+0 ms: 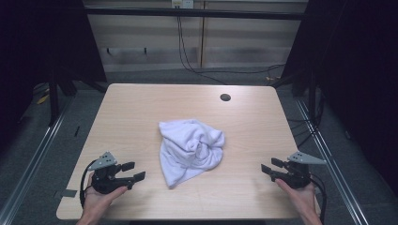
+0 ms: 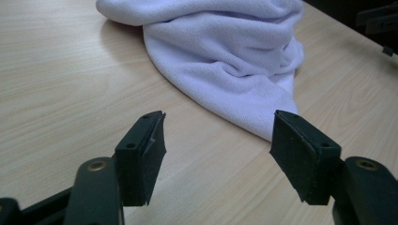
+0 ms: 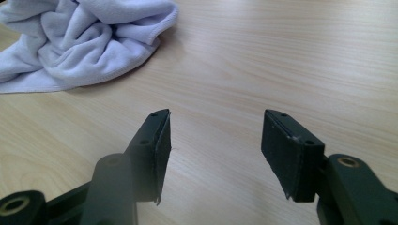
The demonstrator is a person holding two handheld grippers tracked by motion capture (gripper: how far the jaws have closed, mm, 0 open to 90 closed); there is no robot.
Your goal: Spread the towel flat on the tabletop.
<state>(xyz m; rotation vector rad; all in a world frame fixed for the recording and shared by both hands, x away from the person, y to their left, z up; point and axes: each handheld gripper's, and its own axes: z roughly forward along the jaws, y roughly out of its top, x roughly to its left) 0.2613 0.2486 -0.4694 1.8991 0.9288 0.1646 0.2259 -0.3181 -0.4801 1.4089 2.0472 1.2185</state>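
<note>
A crumpled white towel lay near the middle of the wooden counter, bunched into folds with one corner trailing toward the near edge. The person's left hand came in from the near edge at the left and held the left tongs low over the counter, pointing inward toward the towel. Their jaws stood wide apart with nothing between them; in the left gripper view the towel's trailing corner lay just ahead of the open jaws. The right hand mirrored this at the right, with the right tongs aimed inward, well apart from the towel. Those jaws were also spread wide and held nothing, only bare counter showing between them.
</note>
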